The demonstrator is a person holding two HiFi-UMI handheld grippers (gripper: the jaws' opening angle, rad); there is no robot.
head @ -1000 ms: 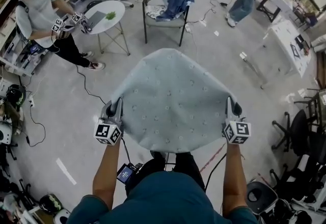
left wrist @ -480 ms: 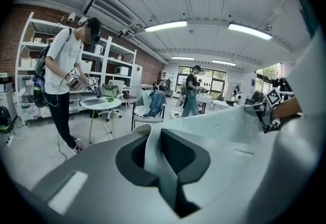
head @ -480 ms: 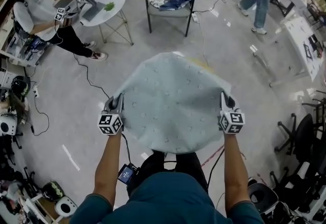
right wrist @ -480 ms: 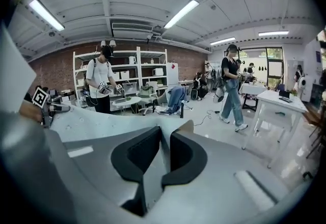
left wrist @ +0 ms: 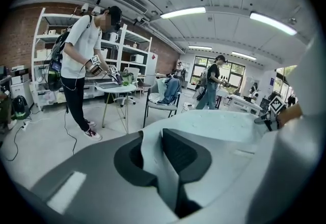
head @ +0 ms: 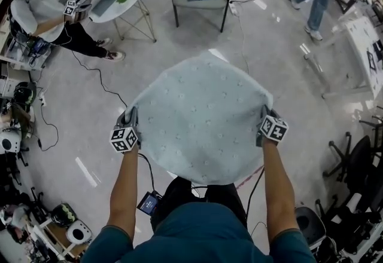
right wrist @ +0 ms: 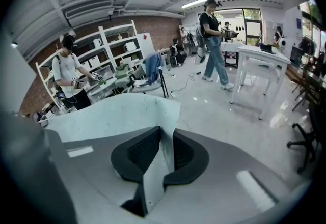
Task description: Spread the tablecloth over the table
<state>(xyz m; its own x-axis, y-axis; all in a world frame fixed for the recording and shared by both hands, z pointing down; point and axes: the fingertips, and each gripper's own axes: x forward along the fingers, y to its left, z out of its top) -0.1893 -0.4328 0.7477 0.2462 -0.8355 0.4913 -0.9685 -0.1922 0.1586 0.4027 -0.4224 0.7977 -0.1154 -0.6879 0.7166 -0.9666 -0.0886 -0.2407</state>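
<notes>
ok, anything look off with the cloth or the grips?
Nothing torn or spilled. The tablecloth balloons in a dome instead of lying flat, hiding whatever is under it. The left hand-held gripper has its jaws opening with a cloth edge between them; the right hand-held gripper pinches its edge.

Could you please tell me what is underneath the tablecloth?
Only grey floor shows around the tablecloth, and the person's dark legs at its near edge. Whatever lies directly beneath it is covered.

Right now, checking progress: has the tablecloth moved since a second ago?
Yes: the tablecloth has drawn back from the chair, its far edge leaving a wider floor gap.
</notes>
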